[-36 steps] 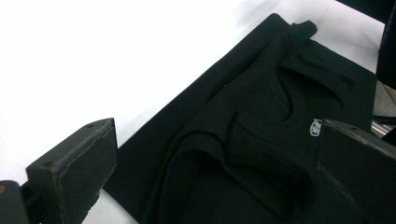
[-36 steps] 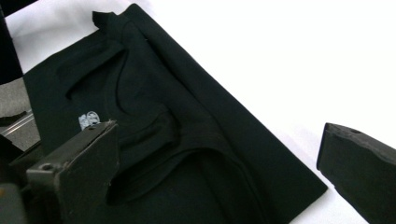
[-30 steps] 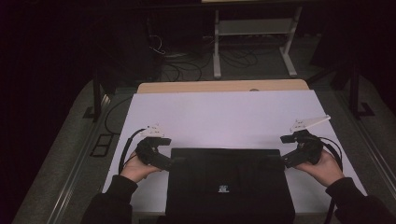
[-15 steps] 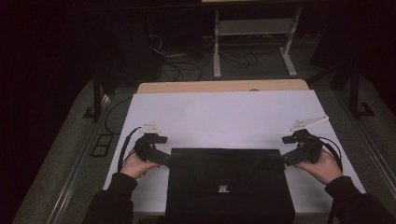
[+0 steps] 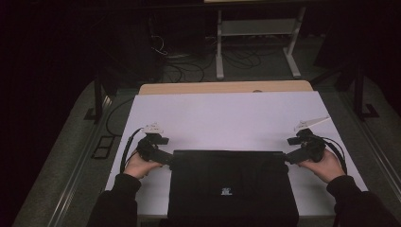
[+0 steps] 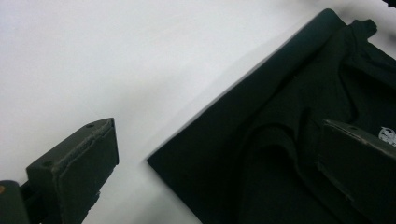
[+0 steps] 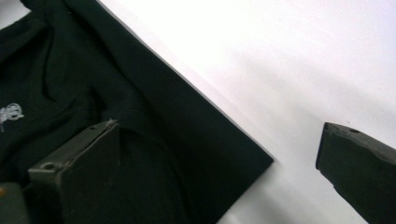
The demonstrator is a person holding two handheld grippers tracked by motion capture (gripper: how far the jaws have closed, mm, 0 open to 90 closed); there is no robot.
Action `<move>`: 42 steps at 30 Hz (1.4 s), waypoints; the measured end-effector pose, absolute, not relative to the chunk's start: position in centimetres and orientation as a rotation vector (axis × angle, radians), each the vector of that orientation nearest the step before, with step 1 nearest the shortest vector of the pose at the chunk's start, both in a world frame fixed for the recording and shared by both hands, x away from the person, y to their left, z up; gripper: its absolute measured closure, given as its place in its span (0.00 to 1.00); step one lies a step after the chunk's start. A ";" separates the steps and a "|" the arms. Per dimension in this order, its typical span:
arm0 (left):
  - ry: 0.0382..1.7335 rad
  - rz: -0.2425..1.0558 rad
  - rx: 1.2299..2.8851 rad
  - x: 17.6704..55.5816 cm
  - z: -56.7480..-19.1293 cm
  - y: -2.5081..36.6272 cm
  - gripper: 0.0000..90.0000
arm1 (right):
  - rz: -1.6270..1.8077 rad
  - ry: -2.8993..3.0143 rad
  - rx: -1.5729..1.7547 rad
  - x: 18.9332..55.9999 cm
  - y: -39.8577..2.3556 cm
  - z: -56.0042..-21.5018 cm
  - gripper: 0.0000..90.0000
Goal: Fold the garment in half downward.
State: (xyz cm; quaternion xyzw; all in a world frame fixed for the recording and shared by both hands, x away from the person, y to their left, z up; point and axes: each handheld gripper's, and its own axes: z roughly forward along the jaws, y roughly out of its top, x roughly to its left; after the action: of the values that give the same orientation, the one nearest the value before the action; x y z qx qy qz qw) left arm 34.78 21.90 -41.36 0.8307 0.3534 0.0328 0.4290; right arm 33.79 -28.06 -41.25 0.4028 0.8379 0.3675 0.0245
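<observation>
Black shirt (image 5: 231,189) lies folded flat at the near edge of the white table (image 5: 227,118). Left gripper (image 5: 166,160) and right gripper (image 5: 289,157) sit at its far corners, jaws spread wide, each straddling a corner (nothing pinched). Judgement: close both together, catching every layer, then lift evenly.

Ahead of both grippers the white table top (image 5: 227,118) lies bare right up to its far edge, so either could pass forward freely. Between the left gripper (image 5: 163,158) and the right gripper (image 5: 291,157) lies the folded black garment (image 5: 231,184), flat and low; each gripper's wide-apart jaws straddle one of its far corners, one jaw over cloth and one over bare table (image 6: 93,70), the only thing in the way there. Outward of each gripper a narrow strip of bare table runs to the side edge.
</observation>
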 end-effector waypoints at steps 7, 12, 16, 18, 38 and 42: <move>0.892 0.064 2.096 35.5 -42.3 21.7 0.00 | 1.109 2.609 1.267 34.2 -28.5 -42.4 0.05; 0.913 0.052 2.106 36.0 -42.8 21.8 0.00 | 1.099 2.621 1.280 34.4 -28.6 -42.9 0.08; 0.921 0.040 2.116 36.3 -43.3 21.9 0.00 | 1.086 2.629 1.280 34.7 -28.6 -43.4 0.12; 0.922 0.037 2.113 36.4 -43.5 21.9 0.00 | 1.088 2.630 1.278 34.8 -28.6 -43.7 0.14; 0.916 0.042 2.093 36.9 -44.2 22.4 0.40 | 1.076 2.635 1.259 35.2 -28.8 -44.1 0.50; 0.918 0.048 2.102 37.0 -44.5 22.5 0.48 | 1.057 2.620 1.272 35.2 -28.8 -44.1 0.59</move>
State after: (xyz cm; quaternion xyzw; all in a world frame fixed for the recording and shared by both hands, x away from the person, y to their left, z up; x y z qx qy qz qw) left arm 37.02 22.49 -44.46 0.8352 0.3647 0.0191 0.4111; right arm 35.24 -28.85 -44.09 0.4105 0.8454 0.3410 0.0219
